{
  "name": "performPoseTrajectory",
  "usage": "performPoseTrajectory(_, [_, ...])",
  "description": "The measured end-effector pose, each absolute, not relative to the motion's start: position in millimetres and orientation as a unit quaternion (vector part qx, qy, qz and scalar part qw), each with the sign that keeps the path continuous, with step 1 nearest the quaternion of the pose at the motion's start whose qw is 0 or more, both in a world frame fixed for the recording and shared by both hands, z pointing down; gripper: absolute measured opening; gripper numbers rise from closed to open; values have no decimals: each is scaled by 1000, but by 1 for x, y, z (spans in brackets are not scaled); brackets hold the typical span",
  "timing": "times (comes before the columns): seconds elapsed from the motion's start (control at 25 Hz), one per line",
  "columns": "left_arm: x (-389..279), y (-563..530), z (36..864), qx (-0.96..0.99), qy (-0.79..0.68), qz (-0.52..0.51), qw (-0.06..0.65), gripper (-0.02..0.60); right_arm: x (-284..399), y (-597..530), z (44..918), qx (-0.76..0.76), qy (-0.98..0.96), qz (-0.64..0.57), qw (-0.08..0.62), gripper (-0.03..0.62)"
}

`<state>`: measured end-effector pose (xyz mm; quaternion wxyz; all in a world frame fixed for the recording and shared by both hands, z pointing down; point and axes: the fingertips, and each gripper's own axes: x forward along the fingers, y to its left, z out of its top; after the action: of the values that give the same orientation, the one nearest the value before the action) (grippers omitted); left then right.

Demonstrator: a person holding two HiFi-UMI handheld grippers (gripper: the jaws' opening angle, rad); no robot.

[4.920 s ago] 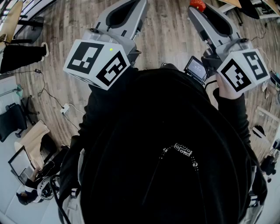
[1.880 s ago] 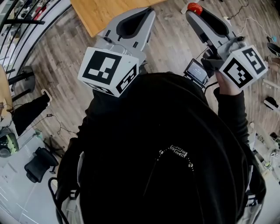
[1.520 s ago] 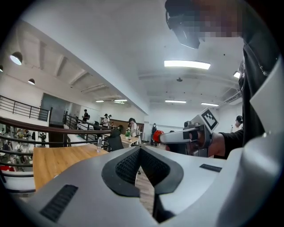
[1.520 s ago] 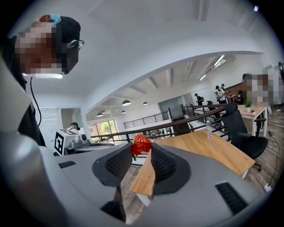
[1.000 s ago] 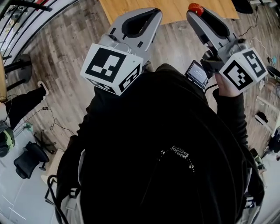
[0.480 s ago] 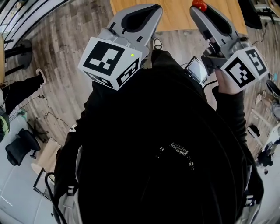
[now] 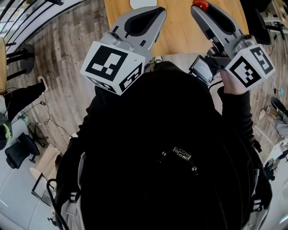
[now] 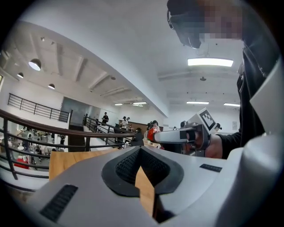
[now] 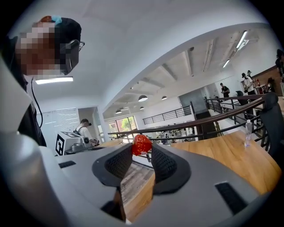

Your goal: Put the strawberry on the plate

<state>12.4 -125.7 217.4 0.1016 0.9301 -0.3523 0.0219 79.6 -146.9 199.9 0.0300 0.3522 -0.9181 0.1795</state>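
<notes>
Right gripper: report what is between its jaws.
A red strawberry, pinched at the tips of the right gripper. Its sides against the jaws and its far side are hidden.

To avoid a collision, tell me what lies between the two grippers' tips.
In the head view, only bare wooden table shows between the left gripper and the right gripper, which grips the strawberry.

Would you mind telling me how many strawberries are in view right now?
1. The strawberry is pinched between the jaw tips of the right gripper, over the wooden table. Others could lie outside the frames.
</notes>
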Motion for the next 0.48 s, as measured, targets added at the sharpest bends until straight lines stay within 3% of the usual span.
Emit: performPoseTrajectory(0.48, [19,-184,235,908,-399,57,113,-2,90,-223,218,308,-929,206,24,143])
